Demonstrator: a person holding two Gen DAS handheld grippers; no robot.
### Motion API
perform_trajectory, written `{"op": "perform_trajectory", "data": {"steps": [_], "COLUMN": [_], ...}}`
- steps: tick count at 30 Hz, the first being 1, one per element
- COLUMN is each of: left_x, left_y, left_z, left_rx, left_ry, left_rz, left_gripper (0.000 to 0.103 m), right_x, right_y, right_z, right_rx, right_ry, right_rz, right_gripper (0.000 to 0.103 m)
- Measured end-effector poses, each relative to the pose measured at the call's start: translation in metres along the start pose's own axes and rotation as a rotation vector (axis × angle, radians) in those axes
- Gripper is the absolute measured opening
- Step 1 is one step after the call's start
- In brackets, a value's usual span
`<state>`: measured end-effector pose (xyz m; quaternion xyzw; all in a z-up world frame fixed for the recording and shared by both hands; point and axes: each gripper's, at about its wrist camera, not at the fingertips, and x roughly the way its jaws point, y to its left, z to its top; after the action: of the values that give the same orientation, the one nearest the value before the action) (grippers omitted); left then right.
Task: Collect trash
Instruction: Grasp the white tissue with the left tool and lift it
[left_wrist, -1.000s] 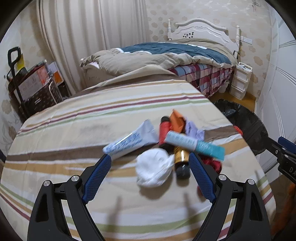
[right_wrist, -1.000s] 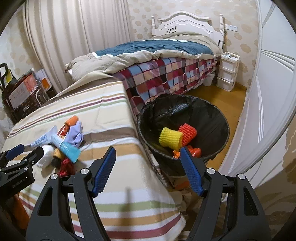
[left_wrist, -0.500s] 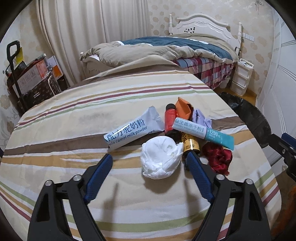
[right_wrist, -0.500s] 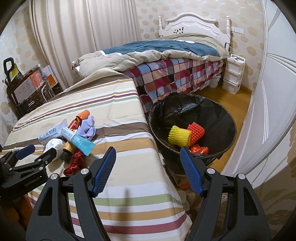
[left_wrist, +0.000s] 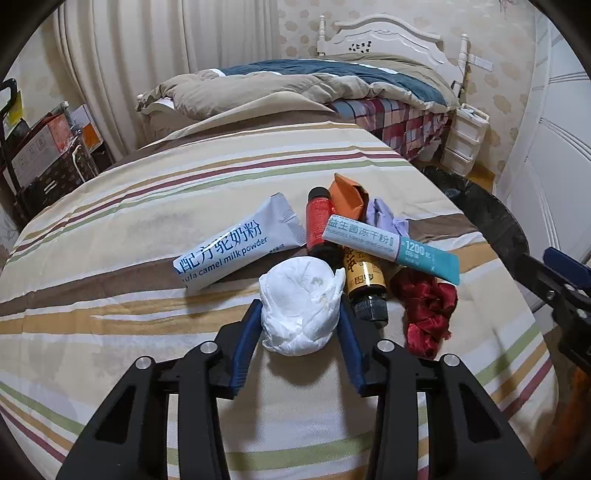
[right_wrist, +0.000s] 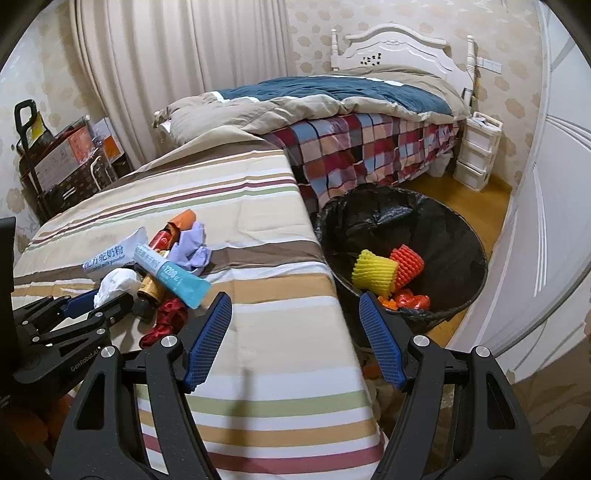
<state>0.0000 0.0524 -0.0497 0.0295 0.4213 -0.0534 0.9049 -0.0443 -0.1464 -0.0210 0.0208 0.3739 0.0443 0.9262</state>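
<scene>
We have the white crumpled tissue wad (left_wrist: 301, 308) between the fingers of our left gripper (left_wrist: 298, 314), at the near edge of the trash pile on the striped bed cover (left_wrist: 110, 266). A second ago those fingers stood wide on either side of it; they have just been closing, and now both blue pads sit against the sides of the wad. It looks gripped, though the soft paper hides how firmly, and it does not look lifted yet. So the pick is made and the carry to the bin comes next.

Just beside the wad on its right lies the amber bottle (left_wrist: 364, 280), touching or nearly touching our right-hand finger, with the red cloth (left_wrist: 424, 306) beyond it. The camel milk powder sachet (left_wrist: 236, 247) and the teal-ended sachet (left_wrist: 391, 249) lie behind.

Our right gripper (right_wrist: 295, 321) is empty, fingers wide apart, above the cover's right edge. Past that edge, on the floor, stands the black-lined bin (right_wrist: 476, 254), already holding yellow and orange foam nets (right_wrist: 388, 267). The cover between pile and edge is bare, so the way across is open once we rise clear of the bottle.
</scene>
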Motion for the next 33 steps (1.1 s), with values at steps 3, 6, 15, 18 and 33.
{"op": "perform_trajectory", "data": {"steps": [3,6,15,18,33], "left_x": [-0.006,-0.014,-0.032,-0.035,-0.029], "left_y": [0.001,0.005,0.034,0.043,0.064], "left_z": [-0.001,-0.001,0.001,0.001,-0.001], "left_rx": [0.003,-0.003,-0.058,-0.066,-0.119], "left_ry": [-0.012,-0.029,-0.068,-0.082,-0.074], "left_rz": [-0.002,-0.004,0.032,0.065,0.071], "left_gripper": [0.041,0.041,0.041,0.041,0.041], "right_x": [0.0,0.0,0.017,0.022,0.048], "right_y": [0.008,0.017,0.051,0.061,0.087], "right_z": [0.001,0.001,0.006,0.007,0.011], "right_rx": [-0.018,-0.039,-0.121,-0.146,-0.222], "right_ry": [0.002,0.003,0.038,0.05,0.111], "right_rz": [0.011,0.027,0.084,0.091,0.101], "right_gripper": [0.07,0.07,0.07,0.069,0.039]}}
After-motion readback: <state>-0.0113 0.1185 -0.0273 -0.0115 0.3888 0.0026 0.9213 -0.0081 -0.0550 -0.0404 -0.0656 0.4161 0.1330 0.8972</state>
